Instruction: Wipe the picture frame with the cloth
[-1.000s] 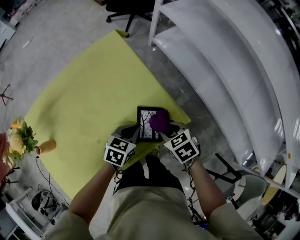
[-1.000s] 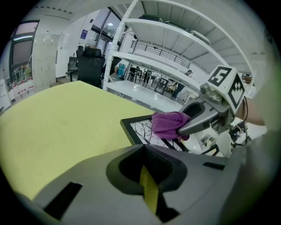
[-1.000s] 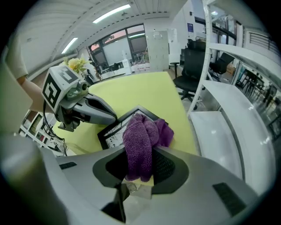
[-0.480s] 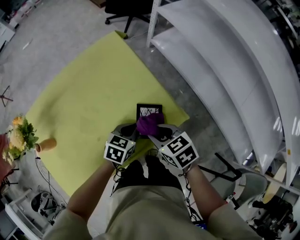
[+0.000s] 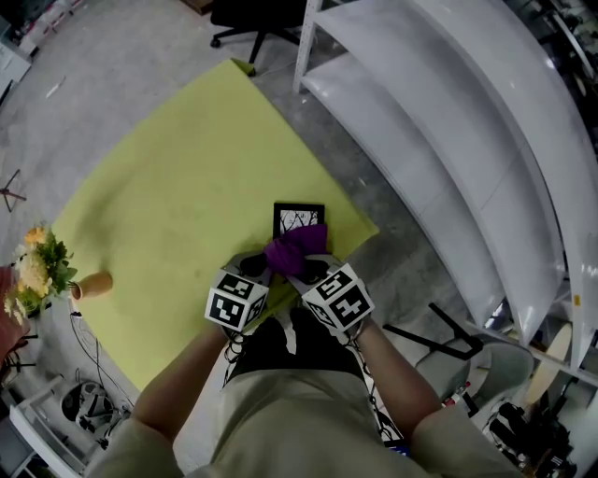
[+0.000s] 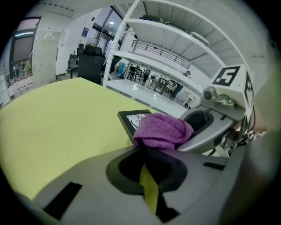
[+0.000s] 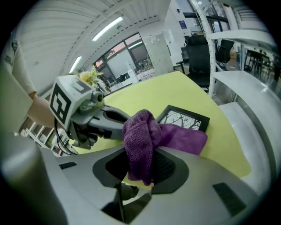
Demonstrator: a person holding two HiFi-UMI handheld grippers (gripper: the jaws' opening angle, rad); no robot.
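Note:
A black picture frame (image 5: pixel 298 217) with a tree print lies flat near the right edge of the yellow table (image 5: pixel 168 187). A purple cloth (image 5: pixel 292 248) covers its near half. My right gripper (image 5: pixel 299 267) is shut on the cloth (image 7: pixel 140 136), which bunches up between the jaws and trails onto the frame (image 7: pixel 184 118). My left gripper (image 5: pixel 263 272) sits at the frame's near left corner, its jaws closed there. In the left gripper view the cloth (image 6: pixel 162 131) hides that corner of the frame (image 6: pixel 131 119), and the right gripper (image 6: pixel 206 127) lies just beyond it.
A small vase of flowers (image 5: pixel 42 273) stands at the table's left edge. White shelving (image 5: pixel 448 140) runs along the right, close to the table's corner. A black office chair (image 5: pixel 252 19) stands beyond the far corner.
My right gripper has dragged the cloth from the frame's far right part down and left to its near edge, uncovering the top of the picture. The left gripper has stayed in place.

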